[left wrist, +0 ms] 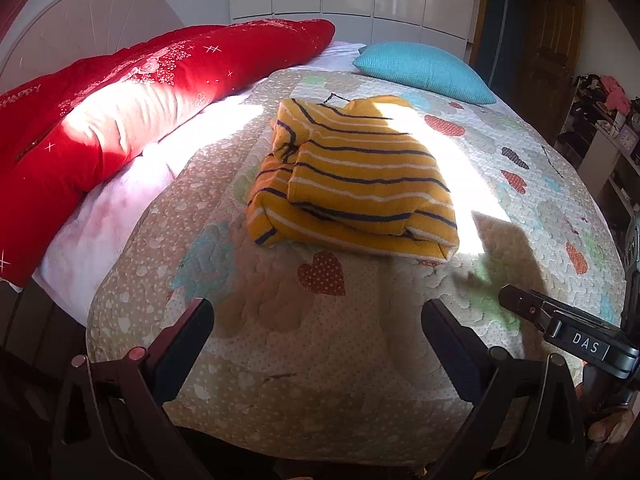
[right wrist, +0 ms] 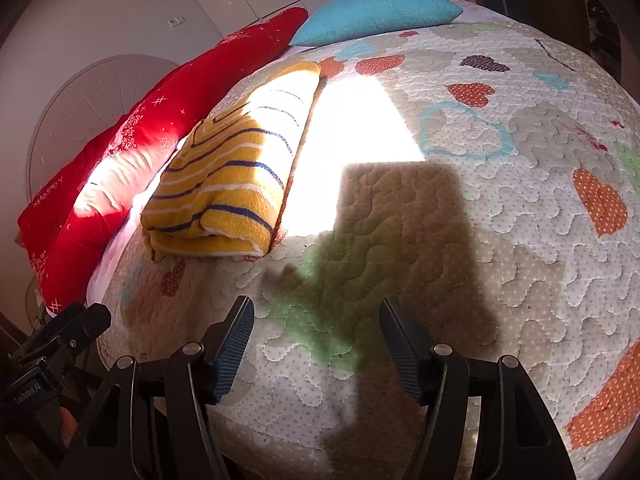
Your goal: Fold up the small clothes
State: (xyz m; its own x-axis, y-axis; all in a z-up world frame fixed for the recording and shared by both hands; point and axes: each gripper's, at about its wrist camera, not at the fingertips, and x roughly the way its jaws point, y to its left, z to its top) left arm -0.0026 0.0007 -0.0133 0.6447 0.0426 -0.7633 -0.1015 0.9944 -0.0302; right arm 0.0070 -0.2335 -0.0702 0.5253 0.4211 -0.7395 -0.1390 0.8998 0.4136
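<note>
- Left wrist view: left gripper (left wrist: 316, 344) jaws wide apart, nothing between them, over the quilt (left wrist: 360, 360). Folded yellow striped sweater (left wrist: 352, 176) lies mid-bed, well ahead. Red pillow (left wrist: 120, 112) at left, blue pillow (left wrist: 424, 72) beyond.
- Right wrist view: right gripper (right wrist: 316, 344) jaws wide, empty, above the quilt (right wrist: 520, 240); sweater (right wrist: 236, 172) ahead-left, apart from the jaws.

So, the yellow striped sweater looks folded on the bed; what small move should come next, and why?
Probably keep both grippers back and leave it. The yellow striped sweater lies folded in a compact bundle on the quilt, and the left gripper and right gripper are open, empty and apart from it. No other garment shows nearby.
</note>
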